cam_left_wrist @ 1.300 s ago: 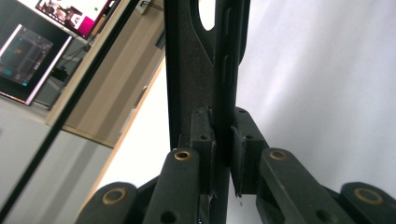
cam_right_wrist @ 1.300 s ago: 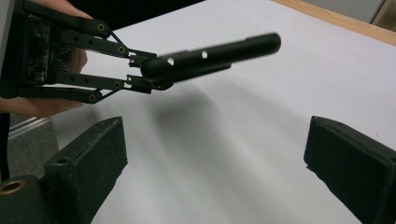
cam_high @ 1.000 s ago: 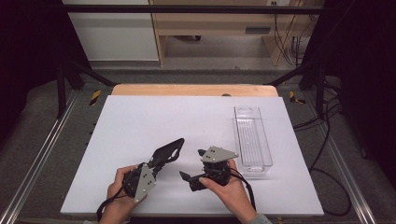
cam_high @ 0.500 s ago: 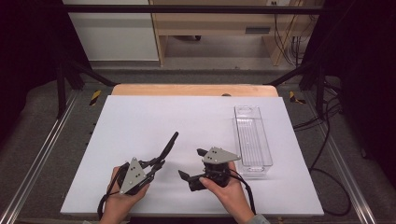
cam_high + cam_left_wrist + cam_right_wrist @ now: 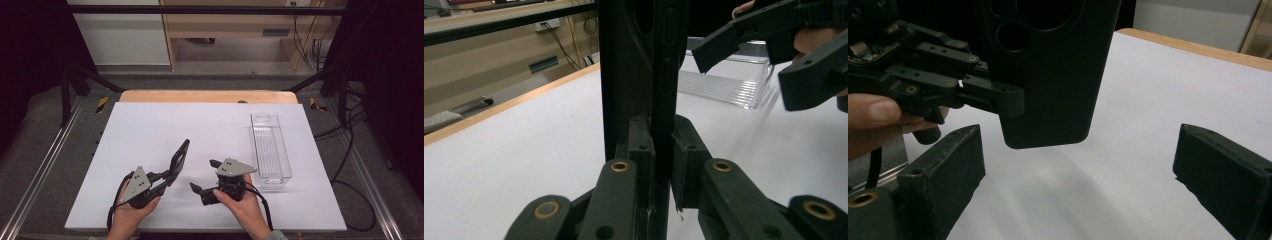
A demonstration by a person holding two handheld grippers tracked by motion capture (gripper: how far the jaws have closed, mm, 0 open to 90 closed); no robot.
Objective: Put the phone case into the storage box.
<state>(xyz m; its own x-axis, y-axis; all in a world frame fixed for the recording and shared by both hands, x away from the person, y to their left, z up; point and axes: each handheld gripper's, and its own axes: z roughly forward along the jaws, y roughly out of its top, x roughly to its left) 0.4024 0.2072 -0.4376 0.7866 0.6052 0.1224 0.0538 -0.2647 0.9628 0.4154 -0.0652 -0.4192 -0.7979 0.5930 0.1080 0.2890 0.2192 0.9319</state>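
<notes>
The left hand-held gripper [image 5: 172,167] is pinching a black phone case [image 5: 180,154] at one end, its pads pressed on the two faces of the thin shell; in the left gripper view the case [image 5: 639,75] rises edge-on straight up from between the jaws. So the pick-up looks done: the case is lifted clear of the white tabletop [image 5: 150,130], slanting up and away from the person. What is left, as I judge it, is either a hand-over to the other side or placing the case in the clear plastic tray [image 5: 271,150], which stands empty near the right edge of the tabletop.

The right hand-held gripper [image 5: 205,176] has its jaws spread wide with nothing between them. In the right gripper view the case [image 5: 1058,75] hangs ahead of them, above the gap and not touched by either pad.

Both hands sit low at the near edge of the tabletop, the 2 grippers close together, the left one angled up and forward, the right one turned toward the left.
</notes>
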